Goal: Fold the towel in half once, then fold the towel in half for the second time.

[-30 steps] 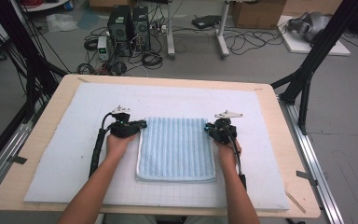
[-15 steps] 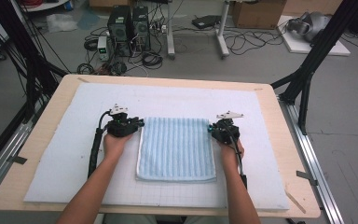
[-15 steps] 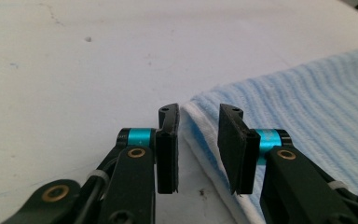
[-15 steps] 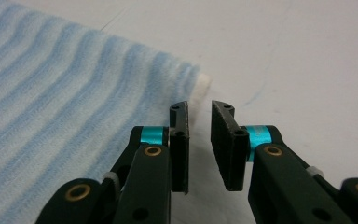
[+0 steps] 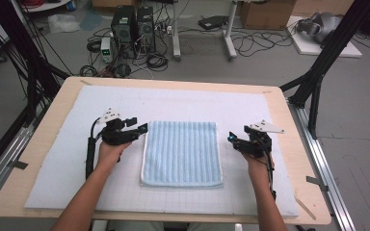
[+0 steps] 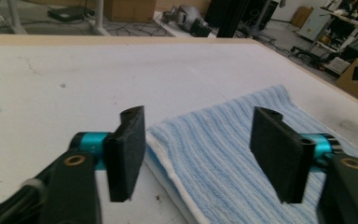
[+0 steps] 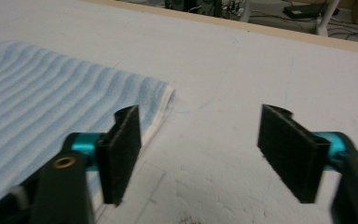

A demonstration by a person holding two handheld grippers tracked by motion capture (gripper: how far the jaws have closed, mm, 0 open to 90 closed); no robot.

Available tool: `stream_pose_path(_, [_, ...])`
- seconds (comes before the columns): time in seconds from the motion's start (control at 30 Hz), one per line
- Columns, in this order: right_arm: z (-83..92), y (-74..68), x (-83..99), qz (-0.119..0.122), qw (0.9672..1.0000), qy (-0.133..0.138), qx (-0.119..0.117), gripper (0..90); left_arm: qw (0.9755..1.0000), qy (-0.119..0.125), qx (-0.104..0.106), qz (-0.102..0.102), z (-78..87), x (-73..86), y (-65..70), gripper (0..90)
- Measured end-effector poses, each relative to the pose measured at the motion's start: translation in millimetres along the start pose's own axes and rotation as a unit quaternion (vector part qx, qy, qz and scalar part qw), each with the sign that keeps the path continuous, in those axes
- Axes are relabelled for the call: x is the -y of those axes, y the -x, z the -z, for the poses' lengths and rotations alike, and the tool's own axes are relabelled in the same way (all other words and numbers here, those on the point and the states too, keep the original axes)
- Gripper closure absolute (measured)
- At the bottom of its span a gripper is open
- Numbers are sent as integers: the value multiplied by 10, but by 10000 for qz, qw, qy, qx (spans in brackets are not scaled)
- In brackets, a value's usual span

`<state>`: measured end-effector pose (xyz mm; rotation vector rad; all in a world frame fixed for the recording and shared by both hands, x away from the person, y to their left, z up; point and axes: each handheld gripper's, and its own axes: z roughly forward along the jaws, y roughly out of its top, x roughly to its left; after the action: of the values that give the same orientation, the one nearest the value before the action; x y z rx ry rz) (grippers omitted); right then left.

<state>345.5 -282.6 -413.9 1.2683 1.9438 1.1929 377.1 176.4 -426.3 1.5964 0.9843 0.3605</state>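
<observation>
The table (image 5: 289, 144) carries a white mat (image 5: 77, 183), and the blue striped towel (image 5: 182, 153) lies folded flat at the mat's middle. My left gripper (image 5: 142, 129) sits at the towel's 9 o'clock edge; its jaws have just been opening and now stand spread above the towel's white hem, gripping nothing. My right gripper (image 5: 231, 138) is at 3 o'clock, just off the towel's far edge; its jaws have just been opening too, spread over bare mat with nothing between them.

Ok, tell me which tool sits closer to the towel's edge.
The left tool: its tips reach the blue striped towel's left edge, while the right tool stands off with bare mat between. Both are open.
</observation>
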Motion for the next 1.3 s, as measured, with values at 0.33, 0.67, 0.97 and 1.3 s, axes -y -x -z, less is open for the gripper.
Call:
stream_pose_path(0.33, [-1, -23, 55, 202, 9984, -267, -445, 116, 9999, 72, -39, 75, 61, -39, 50, 189])
stream_pose_path(0.67, [24, -4, 46, 159, 9984, -126, -535, 115, 9997, -64, -70, 224, -40, -89, -22, 191])
stream_pose_path(0.97, [-8, -19, 89, 206, 9972, -283, -655, 115, 9989, -429, -124, 128, -335, -149, -145, 219])
stream_pose_path(1.3, [-30, -40, 101, 222, 9961, -326, -787, 116, 9945, -985, -352, 16, -629, -55, -227, 261])
